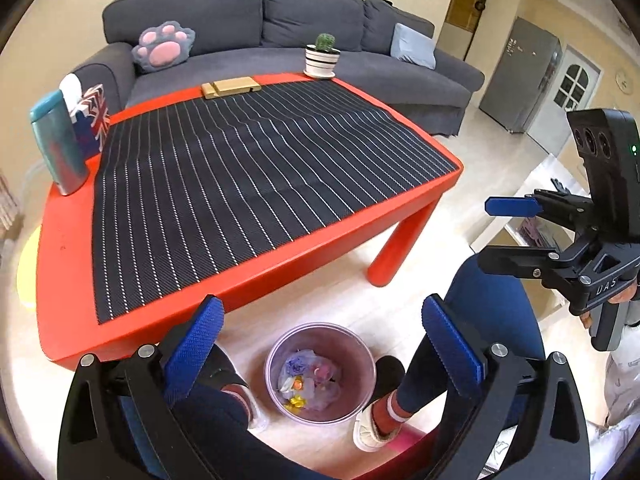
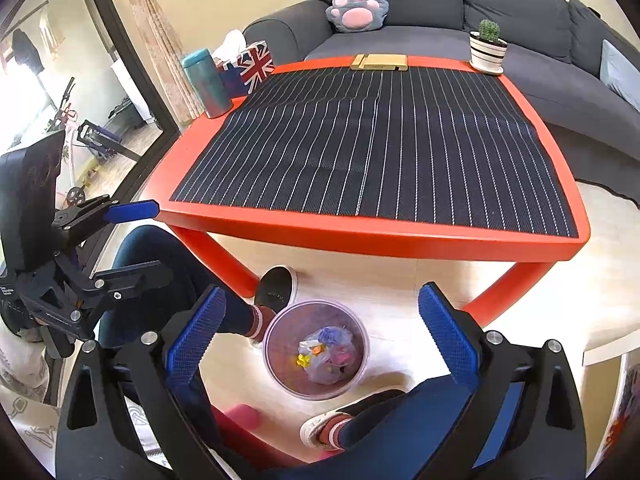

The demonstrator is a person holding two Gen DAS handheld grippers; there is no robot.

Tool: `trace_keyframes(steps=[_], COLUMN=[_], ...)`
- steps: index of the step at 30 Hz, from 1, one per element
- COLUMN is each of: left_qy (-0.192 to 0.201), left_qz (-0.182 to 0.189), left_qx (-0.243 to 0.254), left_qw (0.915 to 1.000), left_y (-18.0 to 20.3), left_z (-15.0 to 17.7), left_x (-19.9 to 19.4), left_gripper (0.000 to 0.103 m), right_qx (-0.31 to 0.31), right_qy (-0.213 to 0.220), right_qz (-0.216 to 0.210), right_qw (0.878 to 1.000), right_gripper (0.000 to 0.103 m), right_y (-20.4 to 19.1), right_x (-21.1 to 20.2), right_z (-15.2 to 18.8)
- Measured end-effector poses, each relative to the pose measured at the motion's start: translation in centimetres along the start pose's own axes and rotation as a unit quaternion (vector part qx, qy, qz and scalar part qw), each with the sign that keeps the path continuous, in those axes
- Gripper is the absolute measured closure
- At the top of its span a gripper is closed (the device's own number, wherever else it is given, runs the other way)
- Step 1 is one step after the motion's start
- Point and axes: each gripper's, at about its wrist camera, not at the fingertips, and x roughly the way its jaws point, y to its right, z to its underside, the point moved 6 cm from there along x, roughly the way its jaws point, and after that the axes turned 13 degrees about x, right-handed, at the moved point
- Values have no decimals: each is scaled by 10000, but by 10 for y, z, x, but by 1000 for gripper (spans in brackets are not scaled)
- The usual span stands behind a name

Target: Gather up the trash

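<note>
A translucent purple trash bin [image 1: 320,372] stands on the floor in front of the red table [image 1: 256,276]; it holds crumpled wrappers and plastic trash [image 1: 308,376]. It also shows in the right wrist view [image 2: 316,350], with the trash [image 2: 328,354] inside. My left gripper [image 1: 320,344] is open and empty, held above the bin. My right gripper [image 2: 320,332] is open and empty, also above the bin. Each gripper appears in the other's view: the right gripper [image 1: 504,232] and the left gripper [image 2: 148,240], both open.
A striped black mat [image 1: 256,176] covers the table. On the table's edges stand a teal tumbler [image 1: 58,144], a Union Jack tissue box [image 1: 94,116], a wooden block [image 1: 230,88] and a potted cactus [image 1: 322,56]. A grey sofa [image 1: 280,28] is behind. The person's legs and feet [image 1: 380,416] flank the bin.
</note>
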Motion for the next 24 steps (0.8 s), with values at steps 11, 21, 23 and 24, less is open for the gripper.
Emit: trace_keyframes(steps=[11, 21, 23, 24], left_qy=[285, 535, 580, 596], left_qz=[-179, -494, -565, -628], left_qx=[-244, -420, -457, -466], left_qw=[9991, 9965, 9957, 9952], left_y=[-30, -69, -76, -79], left_z=[-21, -50, -56, -57], left_x=[-12, -14, -15, -16], left_gripper=[8, 7, 7, 7], right_qx=[-125, -274, -288, -297], right_qy=[368, 699, 734, 744], right_qz=[79, 53, 58, 59], right_qw=[9992, 9972, 9969, 9968], right_gripper=[6, 6, 6, 6], right_y=[-10, -23, -23, -24], right_x=[-7, -7, -5, -4], right_z=[-41, -89, -98, -102])
